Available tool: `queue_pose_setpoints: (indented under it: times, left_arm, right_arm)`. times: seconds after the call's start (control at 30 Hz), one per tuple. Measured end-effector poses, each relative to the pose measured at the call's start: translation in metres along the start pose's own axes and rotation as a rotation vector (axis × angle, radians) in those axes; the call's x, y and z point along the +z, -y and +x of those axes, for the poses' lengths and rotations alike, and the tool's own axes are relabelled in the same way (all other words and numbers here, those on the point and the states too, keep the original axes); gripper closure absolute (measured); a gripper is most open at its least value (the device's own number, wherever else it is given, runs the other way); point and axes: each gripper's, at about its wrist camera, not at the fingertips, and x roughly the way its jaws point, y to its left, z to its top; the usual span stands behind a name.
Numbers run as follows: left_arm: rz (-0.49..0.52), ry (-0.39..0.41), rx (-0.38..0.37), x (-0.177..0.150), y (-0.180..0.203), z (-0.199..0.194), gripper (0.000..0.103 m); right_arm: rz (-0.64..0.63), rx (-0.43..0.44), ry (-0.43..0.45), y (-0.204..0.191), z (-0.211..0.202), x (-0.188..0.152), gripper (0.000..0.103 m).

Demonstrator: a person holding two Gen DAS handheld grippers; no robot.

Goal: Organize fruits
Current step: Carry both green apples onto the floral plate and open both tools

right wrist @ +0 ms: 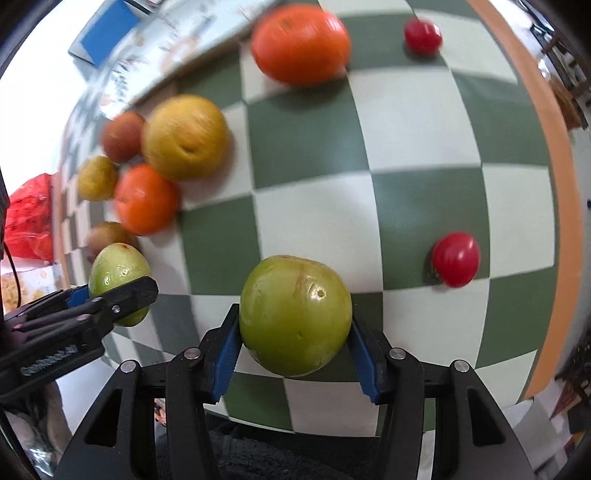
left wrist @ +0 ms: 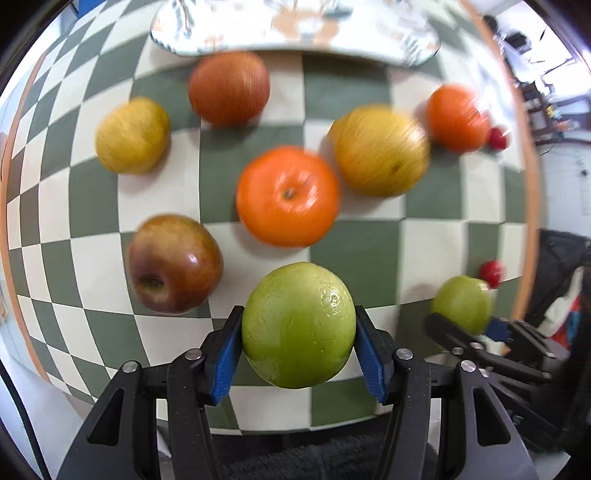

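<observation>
My left claw (left wrist: 298,345) pinches a green fruit (left wrist: 298,325) at its widest girth, blue pads pressed against both flanks. My right claw (right wrist: 295,341) pinches a second green fruit (right wrist: 295,314) the same way. Both fruits are held above the near edge of the checked cloth (right wrist: 406,122).

Handling: each fruit looks firm, smooth and glossy, so I judge it slippery. Grip at the equator; squeeze moderately, as the skin may bruise.

Surroundings: in the left view, a red apple (left wrist: 173,264) lies near the left claw, an orange (left wrist: 287,195) just beyond. Two yellow fruits (left wrist: 378,149), a reddish fruit (left wrist: 229,88) and another orange (left wrist: 458,118) lie farther off. Two small red fruits (right wrist: 456,258), possibly tomatoes, lie to the right. A foil-like tray (left wrist: 295,33), blurred, sits at the far edge. The clustered fruit stands between my claws and that tray.
</observation>
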Motion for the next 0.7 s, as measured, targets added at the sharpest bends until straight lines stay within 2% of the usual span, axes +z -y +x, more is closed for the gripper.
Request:
queue_pose_setpoints:
  times: [0.13, 0.2, 0.3, 0.37, 0.4, 0.53, 0.7]
  left_arm:
    - [-0.038, 0.058, -0.099, 0.016, -0.012, -0.047, 0.049]
    - [-0.060, 0.097, -0.142, 0.038, -0.018, -0.077, 0.049]
    - [-0.087, 0.137, -0.173, 0.075, -0.013, -0.106, 0.049]
    - [-0.109, 0.153, -0.166, 0.110, -0.005, -0.114, 0.049]
    - [-0.121, 0.155, -0.161, 0.131, -0.014, -0.115, 0.049]
    - [-0.174, 0.124, -0.142, 0.196, -0.036, -0.096, 0.049]
    - [-0.220, 0.042, -0.149, 0.252, -0.056, -0.061, 0.049]
  right_arm:
    - [-0.041, 0.052, 0.069, -0.009, -0.043, 0.017, 0.046]
    - [-0.062, 0.075, 0.110, -0.018, -0.065, 0.034, 0.046]
    - [-0.097, 0.108, 0.164, -0.046, -0.093, 0.072, 0.046]
    - [-0.127, 0.103, 0.187, -0.072, -0.096, 0.114, 0.046]
    - [-0.143, 0.092, 0.200, -0.078, -0.098, 0.134, 0.046]
    - [-0.187, 0.063, 0.179, -0.130, -0.060, 0.211, 0.046]
    - [-0.229, 0.007, 0.109, -0.150, -0.017, 0.282, 0.046]
